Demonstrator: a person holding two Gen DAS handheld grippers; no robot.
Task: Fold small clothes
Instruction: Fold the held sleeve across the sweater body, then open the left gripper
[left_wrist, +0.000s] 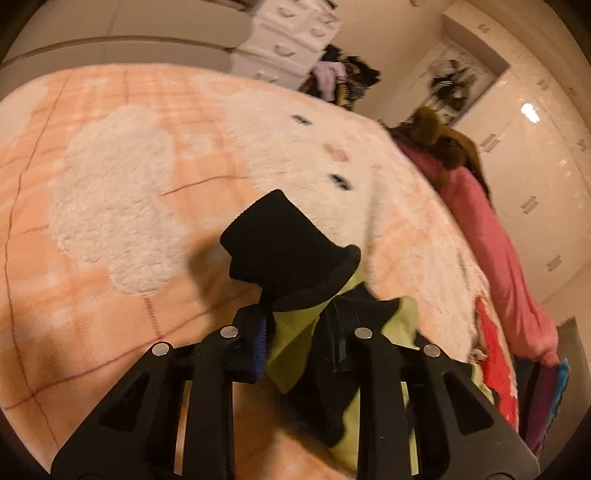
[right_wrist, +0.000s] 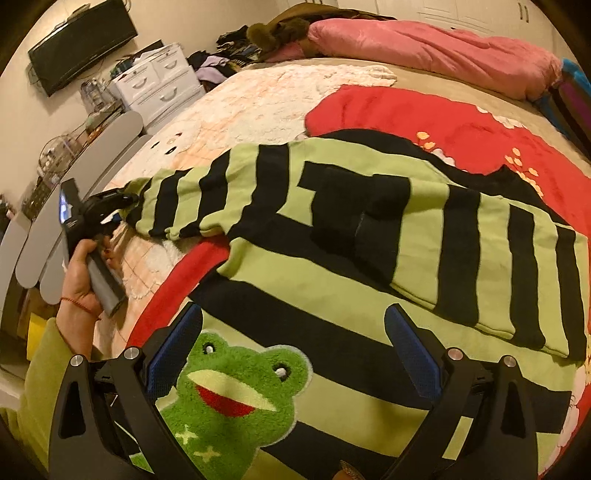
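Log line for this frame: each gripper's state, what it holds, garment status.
left gripper: shut on sleeve cuff | right gripper: open, over frog patch, holding nothing | striped sweater: flat on bed, far sleeve folded across

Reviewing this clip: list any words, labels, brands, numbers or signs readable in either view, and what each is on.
None can be read.
Frog patch on the striped sweater: a picture only, no lettering.
Lit screen on the left hand-held gripper: too small and blurred to read.
Wall picture: blurred, no text legible.
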